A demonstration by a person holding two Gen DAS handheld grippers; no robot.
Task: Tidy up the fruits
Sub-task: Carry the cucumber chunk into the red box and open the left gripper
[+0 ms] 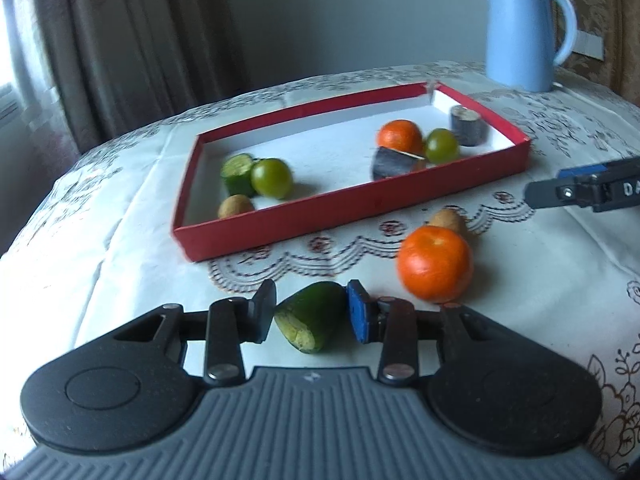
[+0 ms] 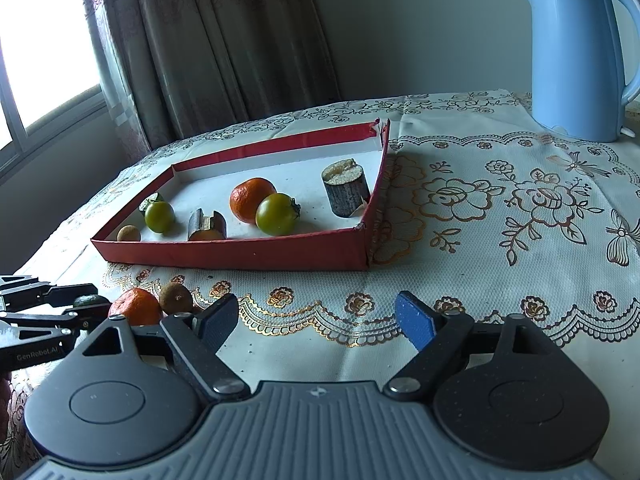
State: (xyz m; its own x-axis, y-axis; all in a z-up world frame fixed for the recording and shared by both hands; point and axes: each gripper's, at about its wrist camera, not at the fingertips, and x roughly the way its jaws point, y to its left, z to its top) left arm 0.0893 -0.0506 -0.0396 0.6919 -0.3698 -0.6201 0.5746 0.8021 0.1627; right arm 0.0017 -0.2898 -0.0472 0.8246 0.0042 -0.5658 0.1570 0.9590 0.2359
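My left gripper [image 1: 310,312] is shut on a green cucumber piece [image 1: 310,316] just above the tablecloth, in front of the red tray [image 1: 360,204]. An orange [image 1: 435,264] and a brown kiwi [image 1: 448,220] lie on the cloth to its right. In the tray lie an orange [image 1: 400,135], two green tomatoes [image 1: 272,178], a cucumber piece [image 1: 237,172], a kiwi [image 1: 235,206] and two dark sugarcane pieces [image 1: 394,162]. My right gripper [image 2: 316,320] is open and empty above the cloth, right of the loose orange [image 2: 136,306] and kiwi [image 2: 175,297]; the red tray [image 2: 240,252] lies beyond it.
A blue electric kettle [image 2: 576,52] stands at the back right of the table. A curtain [image 2: 208,40] and a window are behind the table at the left. The table's edge drops off at the left beyond the tray.
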